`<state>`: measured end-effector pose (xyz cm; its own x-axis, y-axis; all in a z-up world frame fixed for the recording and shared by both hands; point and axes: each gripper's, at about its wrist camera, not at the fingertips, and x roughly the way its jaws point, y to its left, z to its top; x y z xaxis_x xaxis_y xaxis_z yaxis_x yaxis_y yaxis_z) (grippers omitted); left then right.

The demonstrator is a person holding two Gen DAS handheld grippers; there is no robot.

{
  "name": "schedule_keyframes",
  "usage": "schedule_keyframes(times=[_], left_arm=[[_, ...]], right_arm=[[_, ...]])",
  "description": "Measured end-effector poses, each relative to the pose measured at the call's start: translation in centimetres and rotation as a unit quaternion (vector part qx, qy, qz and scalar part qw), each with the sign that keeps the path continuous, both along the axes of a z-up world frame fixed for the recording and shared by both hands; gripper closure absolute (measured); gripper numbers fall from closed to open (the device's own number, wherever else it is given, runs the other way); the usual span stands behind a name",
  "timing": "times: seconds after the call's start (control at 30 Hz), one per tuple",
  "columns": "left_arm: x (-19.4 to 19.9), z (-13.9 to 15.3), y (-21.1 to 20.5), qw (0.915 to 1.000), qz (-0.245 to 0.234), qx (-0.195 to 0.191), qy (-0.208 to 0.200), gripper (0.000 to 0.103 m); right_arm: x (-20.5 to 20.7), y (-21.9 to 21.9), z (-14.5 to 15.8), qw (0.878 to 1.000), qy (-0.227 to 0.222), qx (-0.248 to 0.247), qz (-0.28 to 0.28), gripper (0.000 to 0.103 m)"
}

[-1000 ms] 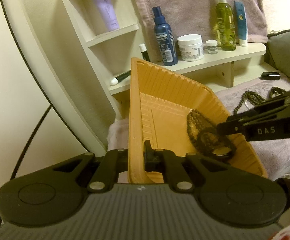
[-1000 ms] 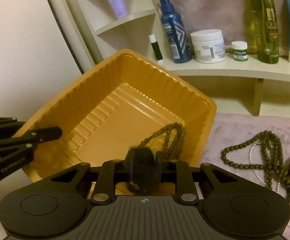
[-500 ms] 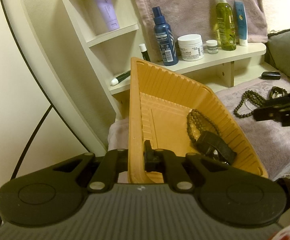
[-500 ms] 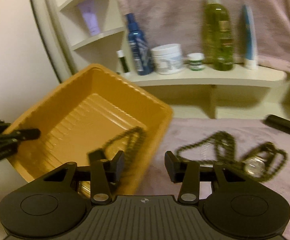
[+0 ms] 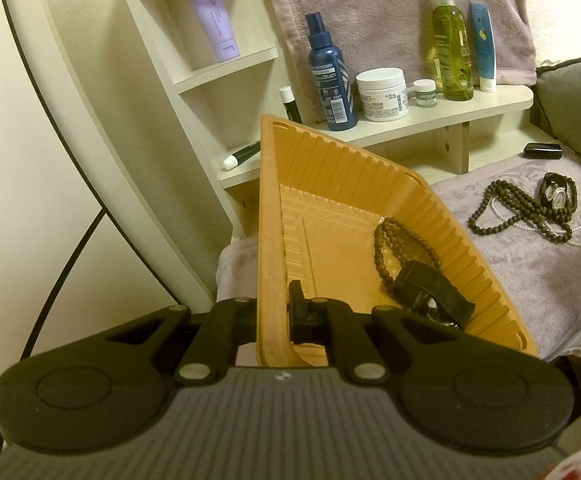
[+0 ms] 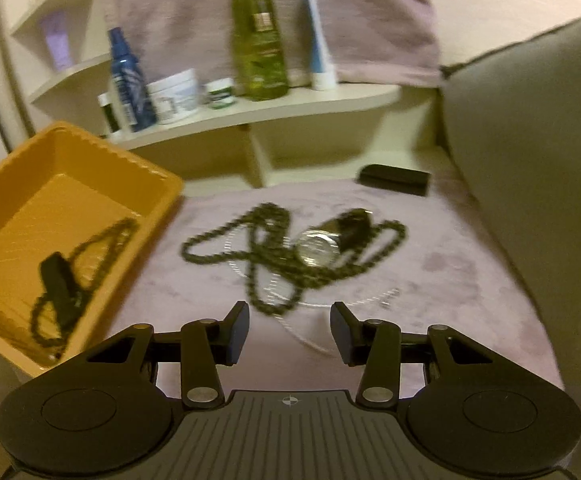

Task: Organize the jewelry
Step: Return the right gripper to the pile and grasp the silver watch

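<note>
An orange tray (image 5: 330,168) is tipped up, and my left gripper (image 5: 274,312) is shut on its near wall. Inside the tray lie a brown bead bracelet (image 5: 386,240) and a black-strapped watch (image 5: 430,292). The right wrist view, which is blurred, shows the same tray (image 6: 90,140) at the left. My right gripper (image 6: 289,332) stands open with nothing between its fingers, low over the mauve towel (image 6: 430,272). Just beyond it lie a tangled brown bead necklace (image 6: 258,248), a round-faced watch (image 6: 318,246) and a thin white pearl strand (image 6: 310,340).
A cream shelf (image 5: 430,120) behind holds a blue spray bottle (image 5: 330,80), a white jar (image 5: 382,94), a green bottle and tubes. A small black case (image 6: 394,178) lies at the towel's far edge. A grey-green cushion (image 6: 530,140) walls off the right side.
My right gripper let go of the black watch in the tray, opened, and swung right, out of the tray, to over the jewelry on the towel. The left gripper and the tray stayed put.
</note>
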<state>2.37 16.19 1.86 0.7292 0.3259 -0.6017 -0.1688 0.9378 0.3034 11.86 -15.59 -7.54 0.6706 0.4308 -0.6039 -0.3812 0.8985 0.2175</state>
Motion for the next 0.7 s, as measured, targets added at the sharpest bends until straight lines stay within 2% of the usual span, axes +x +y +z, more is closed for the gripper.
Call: schedule_keyframes(times=[0.17,0.47,0.7], left_arm=[[-0.1,0.0,0.0,1.0000,0.000,0.001,0.001,0.097],[-0.1,0.0,0.0,1.0000,0.000,0.002,0.002,0.097],[0.0,-0.1,0.0,1.0000,0.000,0.003,0.002,0.097]], right_arm=[[0.4,-0.6,-0.1,1.000,-0.007,-0.006,-0.006,0.058],[1.5,1.0,0.4,0.997,-0.045,-0.049,0.043,0.058],[3.9,1.3,0.5,0.995,-0.052,-0.073,0.040,0.058]])
